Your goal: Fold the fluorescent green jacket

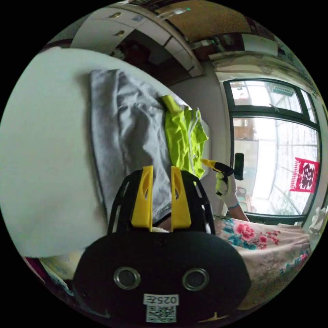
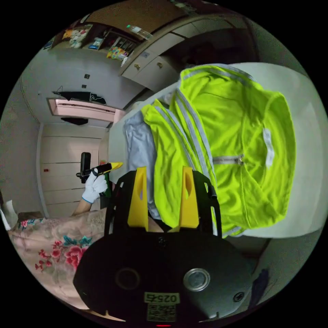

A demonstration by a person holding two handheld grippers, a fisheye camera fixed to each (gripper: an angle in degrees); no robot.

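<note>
Green jacket (image 2: 235,143) lies crumpled on the white desk (image 2: 307,136), overlapping a grey garment (image 1: 130,136). Thin, limp, slippery-looking fabric; best pinched at hem or sleeve. Left gripper (image 1: 161,198) and right gripper (image 2: 163,198): jaws parted, holding nothing.

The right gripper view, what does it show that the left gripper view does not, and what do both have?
Right gripper view: the green jacket's front spread wide, with its zipper pull, a white label, and shelves of small items.

Left gripper view: a window with a red paper decoration, and much more of the grey garment.

Both: the white table, jacket and grey garment side by side, the floral fabric, a gloved hand holding the other tool, and open yellow jaws.
</note>
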